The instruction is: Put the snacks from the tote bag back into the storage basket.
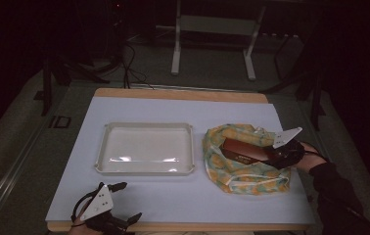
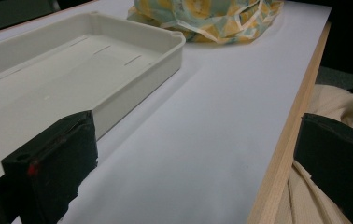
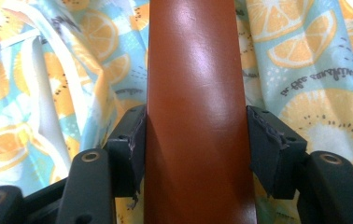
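Right tool (image 1: 278, 152): clenched on the brown box (image 1: 246, 151), its pads pressing both long sides.
Brown box: lying in the mouth of the orange-print bag (image 1: 244, 174), right of the tray (image 1: 146, 169).
Left tool (image 1: 124, 203): released, jaws wide apart with nothing between them, at the tabletop's (image 1: 183, 198) near edge.
Open room: bare tabletop between tray and near edge; a narrow strip separates tray and bag.

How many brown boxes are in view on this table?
1: a glossy brown box lies in the orange-print fabric bag, clamped by the right gripper. More may be hidden inside the bag.
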